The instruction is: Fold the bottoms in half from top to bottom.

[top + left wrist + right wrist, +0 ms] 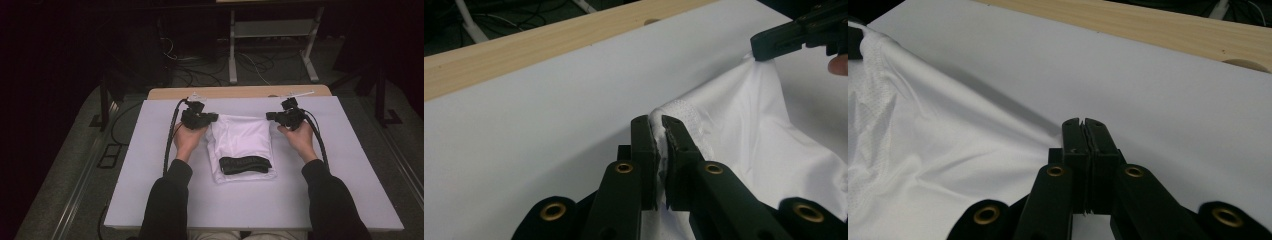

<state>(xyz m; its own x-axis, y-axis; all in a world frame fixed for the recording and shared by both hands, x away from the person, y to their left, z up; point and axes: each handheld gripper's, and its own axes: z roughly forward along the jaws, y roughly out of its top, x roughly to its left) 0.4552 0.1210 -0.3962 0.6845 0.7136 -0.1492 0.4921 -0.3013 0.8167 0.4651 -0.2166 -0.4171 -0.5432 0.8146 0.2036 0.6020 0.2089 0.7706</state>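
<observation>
A white board (150, 165) covered the table (240, 92) through the middle of the high view, and at its centre lay a folded white garment (242, 145), its long axis running from the far edge toward the person, with a black band (245, 164) across the near end. The far edge stretched crosswise between the tongs. The left gripper (214, 118) was clamped on its upper-left corner, the right gripper (270, 116) pinched together on the upper-right corner, both equally near.
</observation>
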